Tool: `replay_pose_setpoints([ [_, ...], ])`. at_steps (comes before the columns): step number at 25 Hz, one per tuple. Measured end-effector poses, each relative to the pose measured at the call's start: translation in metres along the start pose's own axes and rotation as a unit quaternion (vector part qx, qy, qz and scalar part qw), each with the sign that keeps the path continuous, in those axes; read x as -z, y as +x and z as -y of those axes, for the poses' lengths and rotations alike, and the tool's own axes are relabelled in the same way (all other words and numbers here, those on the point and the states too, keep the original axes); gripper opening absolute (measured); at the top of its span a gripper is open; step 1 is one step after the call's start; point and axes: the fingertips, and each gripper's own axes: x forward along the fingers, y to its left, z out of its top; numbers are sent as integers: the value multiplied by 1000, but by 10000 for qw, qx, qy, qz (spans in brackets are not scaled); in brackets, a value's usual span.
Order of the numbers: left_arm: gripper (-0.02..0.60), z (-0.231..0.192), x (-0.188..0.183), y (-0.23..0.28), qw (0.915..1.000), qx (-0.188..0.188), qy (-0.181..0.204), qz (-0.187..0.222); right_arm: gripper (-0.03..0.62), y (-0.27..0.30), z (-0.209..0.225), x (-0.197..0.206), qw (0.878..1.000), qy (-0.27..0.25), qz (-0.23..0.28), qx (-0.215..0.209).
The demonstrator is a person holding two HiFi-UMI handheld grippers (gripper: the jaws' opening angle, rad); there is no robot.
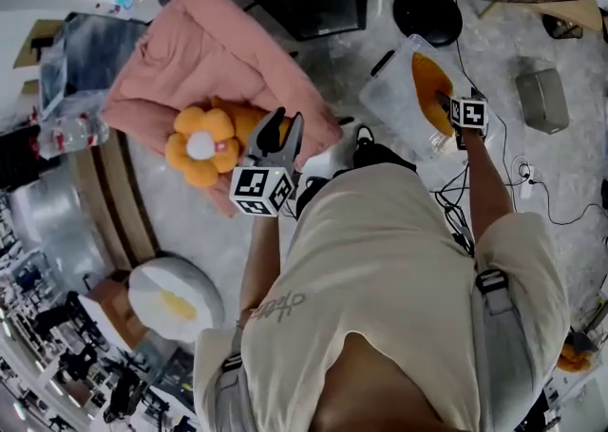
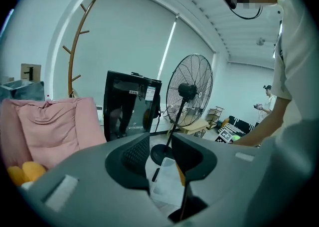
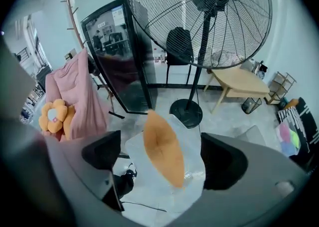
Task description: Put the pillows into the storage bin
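My left claw [image 2: 160,158] sits closest. Its jaws are narrow, with only a slim gap, and nothing is between them. In the head view it hangs in front of the person's pale shirt [image 1: 399,259], level with the lower edge of the pink cushion [image 1: 204,55].

My right claw [image 3: 162,158] is spread wide and grips nothing, and it points down over the clear storage bin [image 3: 197,168] on the floor. One orange pillow [image 3: 162,143] is already inside the bin, standing on edge. The pads on either side are well clear of it. From the head view the pillow sits toward the bin's right wall, just under the claw.

An egg-shaped pillow [image 1: 176,297], white with a yellow centre, lies on the floor by the person's left side, well apart from the bin.

Farther out, an orange flower pillow [image 1: 201,143] with a white centre rests at the lower edge of the pink cushion. Another orange pillow [image 1: 245,119] is tucked just behind it.

Beyond the bin, a black glass-fronted cabinet [image 3: 117,51] stands on the floor beside the cushion. The large pedestal fan [image 3: 199,16] rises to its right, with its round base just behind the bin's far edge.
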Motion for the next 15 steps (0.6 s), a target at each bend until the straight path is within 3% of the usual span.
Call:
replay_pose_setpoints([
  [15,146,-3,1,20,9984,-525,-194,35,502,43,-32,-31,9968,-481,-68,-637],
])
